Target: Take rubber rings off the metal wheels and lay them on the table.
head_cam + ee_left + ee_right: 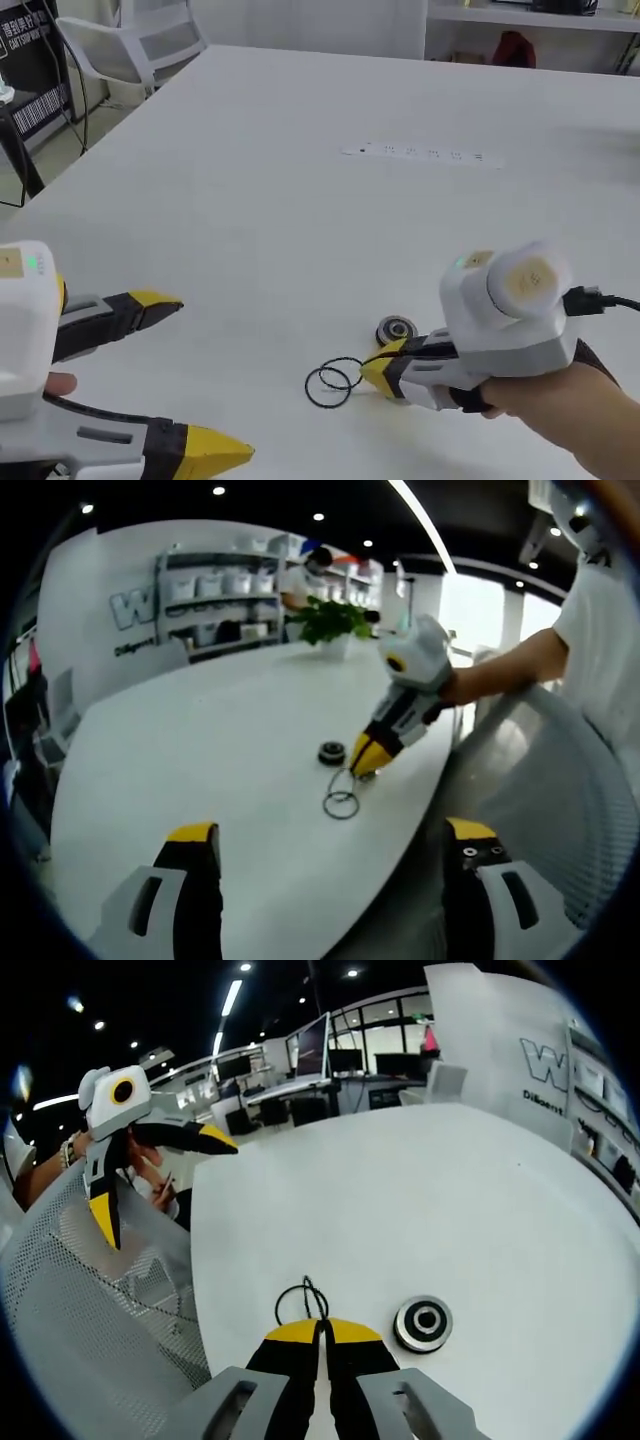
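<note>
Left tool (210,380) nearest, spread wide, empty. Right tool (370,372) looks clenched on rubber rings (333,380) lying on the worktop (300,180), 9 o'clock off its tip. Metal wheel (396,329) sits just beside at 1 o'clock, so right's nearer.

Desk (300,200) is mostly bare. Left tool (210,380), jaws spread wide, has a bare lane of desk across to the rubber rings (333,381). Right tool (372,372) is closed on the rings and blocks their right side. The wheel (396,329) sits just beside that tool's tip, not touching it, apart from the rings. Rings' left and far sides are free. A flat power strip (420,153) lies on the far half of the desk, well apart from the work. A mesh chair back (90,1290) crowds the desk's near edge by the left tool. A white chair (140,45) stands at the far left corner.
</note>
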{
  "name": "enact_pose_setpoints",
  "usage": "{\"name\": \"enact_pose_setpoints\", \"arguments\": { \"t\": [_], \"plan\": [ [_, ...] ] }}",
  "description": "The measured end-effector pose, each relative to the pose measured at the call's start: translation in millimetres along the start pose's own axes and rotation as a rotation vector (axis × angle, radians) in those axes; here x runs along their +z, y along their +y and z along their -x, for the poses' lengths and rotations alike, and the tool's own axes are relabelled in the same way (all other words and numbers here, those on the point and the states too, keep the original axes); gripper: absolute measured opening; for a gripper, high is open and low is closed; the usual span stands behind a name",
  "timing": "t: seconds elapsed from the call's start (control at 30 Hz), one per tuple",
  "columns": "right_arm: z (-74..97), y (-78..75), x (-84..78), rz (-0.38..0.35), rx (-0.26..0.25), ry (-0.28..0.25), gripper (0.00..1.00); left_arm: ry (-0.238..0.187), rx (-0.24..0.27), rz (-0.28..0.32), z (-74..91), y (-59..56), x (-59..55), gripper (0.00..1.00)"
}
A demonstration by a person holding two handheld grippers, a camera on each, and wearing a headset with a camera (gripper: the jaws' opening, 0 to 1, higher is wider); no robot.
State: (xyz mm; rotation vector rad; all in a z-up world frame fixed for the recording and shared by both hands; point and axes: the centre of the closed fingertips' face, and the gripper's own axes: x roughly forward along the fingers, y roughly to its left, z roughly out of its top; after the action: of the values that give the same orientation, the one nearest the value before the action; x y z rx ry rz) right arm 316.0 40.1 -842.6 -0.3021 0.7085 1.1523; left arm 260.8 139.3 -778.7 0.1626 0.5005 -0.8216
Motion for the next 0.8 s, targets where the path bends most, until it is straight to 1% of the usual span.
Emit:
{"name": "enact_pose_setpoints", "arguments": {
  "t": [0.2,0.37,0.5,0.8],
  "plan": [
    [0.1,-0.1,-0.5,-0.006,-0.001,0.002,0.0,0.004,0.0,0.001,-0.1,0.0,-0.8,0.93],
    [0.3,-2.1,-2.0,0.003,-0.009,0.009,0.0,0.01,-0.001,-0.002,-0.4,-0.5,-1.6,0.93],
    [0.3,-4.9,-1.9,0.015,-0.024,0.01,0.05,0.011,0.001,0.001,-0.3,-0.2,-1.8,0.93],
    [0.9,-8.7,-4.3,0.02,-0.039,0.02,0.06,0.01,0.005,-0.001,0.3,0.3,-1.5,0.93]
  ]
}}
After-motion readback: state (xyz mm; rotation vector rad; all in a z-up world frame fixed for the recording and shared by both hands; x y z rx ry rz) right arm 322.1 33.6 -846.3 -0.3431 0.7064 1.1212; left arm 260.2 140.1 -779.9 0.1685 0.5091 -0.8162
